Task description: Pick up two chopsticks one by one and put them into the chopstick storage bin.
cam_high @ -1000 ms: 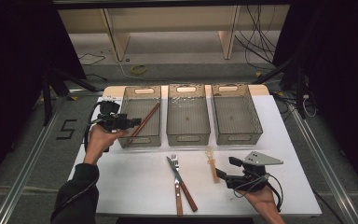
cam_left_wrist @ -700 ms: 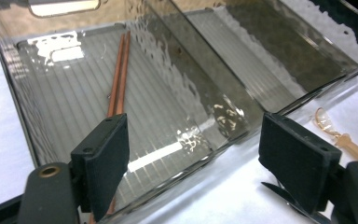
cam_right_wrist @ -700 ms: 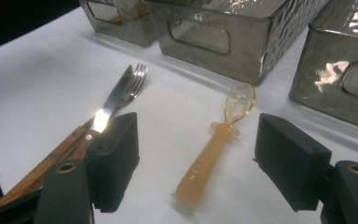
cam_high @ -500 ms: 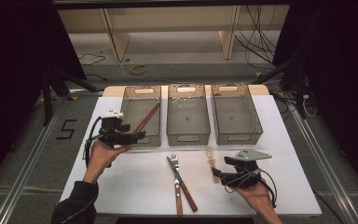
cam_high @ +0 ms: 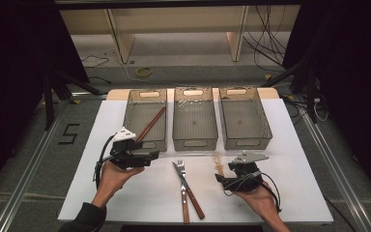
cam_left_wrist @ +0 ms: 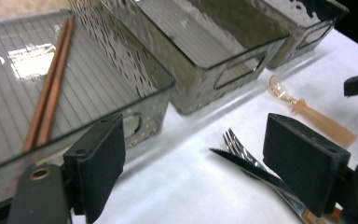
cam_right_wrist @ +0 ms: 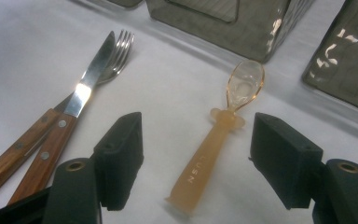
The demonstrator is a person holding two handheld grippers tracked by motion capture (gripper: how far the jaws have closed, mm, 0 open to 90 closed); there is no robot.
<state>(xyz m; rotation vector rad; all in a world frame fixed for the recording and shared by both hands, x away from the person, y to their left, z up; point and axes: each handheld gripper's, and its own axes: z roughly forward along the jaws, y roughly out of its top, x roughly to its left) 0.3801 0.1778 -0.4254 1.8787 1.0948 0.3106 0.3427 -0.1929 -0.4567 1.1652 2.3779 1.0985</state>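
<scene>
On the left of the white-covered bench (cam_high: 125, 203), a pair of reddish-brown wooden chopsticks (cam_high: 150, 124) lies slantwise in the leftmost of three smoky clear plastic bins (cam_high: 134, 116), one end propped toward the rim because the sticks are longer than the bin floor allows. Just in front of that bin the left hand-held gripper (cam_high: 150, 155) hovers with its jaws wide apart and nothing between them; it points toward the cutlery, which suggests it is free for the next pick. At the middle of the bench a steel fork with a wooden handle (cam_high: 183, 189) and a serrated steel knife with a wooden handle (cam_high: 187, 188) lie crossed, the knife on top. Farther right, the translucent orange plastic spoon (cam_right_wrist: 216, 141) lies flat on the cloth, bowl toward the bins. The right hand-held gripper (cam_right_wrist: 198, 158) is released too, its jaws spread either side of the spoon's handle without touching it, lined up, I'd judge, to close on it.
</scene>
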